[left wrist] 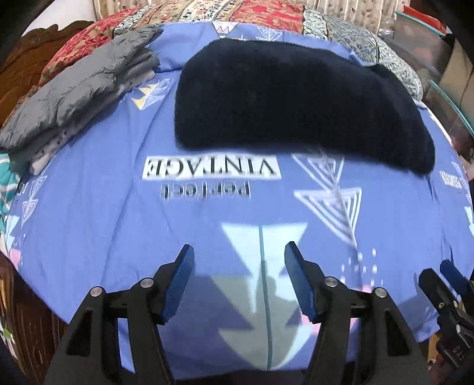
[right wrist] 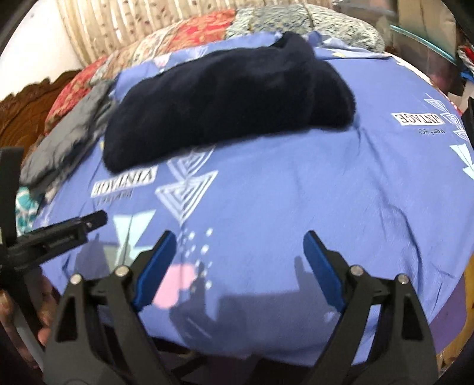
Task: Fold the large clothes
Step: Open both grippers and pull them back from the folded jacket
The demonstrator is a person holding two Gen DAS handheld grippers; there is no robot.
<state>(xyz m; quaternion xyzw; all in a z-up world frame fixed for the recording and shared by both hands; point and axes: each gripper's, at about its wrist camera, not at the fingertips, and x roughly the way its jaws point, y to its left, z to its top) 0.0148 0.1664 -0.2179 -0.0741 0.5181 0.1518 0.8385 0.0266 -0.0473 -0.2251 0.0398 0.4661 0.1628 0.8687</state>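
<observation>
A dark navy fuzzy garment (left wrist: 290, 100) lies folded on the blue printed bedsheet (left wrist: 148, 225), toward the far side; it also shows in the right wrist view (right wrist: 225, 100). My left gripper (left wrist: 239, 266) is open and empty, hovering over the near part of the sheet, well short of the garment. My right gripper (right wrist: 239, 254) is open and empty too, over the near edge of the bed. The right gripper's tip shows at the right edge of the left wrist view (left wrist: 444, 281), and the left gripper shows at the left of the right wrist view (right wrist: 59, 234).
A stack of folded grey clothes (left wrist: 77, 97) sits at the far left of the bed (right wrist: 59, 148). Patterned red and grey pillows (left wrist: 266, 14) line the head. A carved wooden frame (left wrist: 17, 56) is on the left. Shelves and clutter (left wrist: 456, 88) stand at the right.
</observation>
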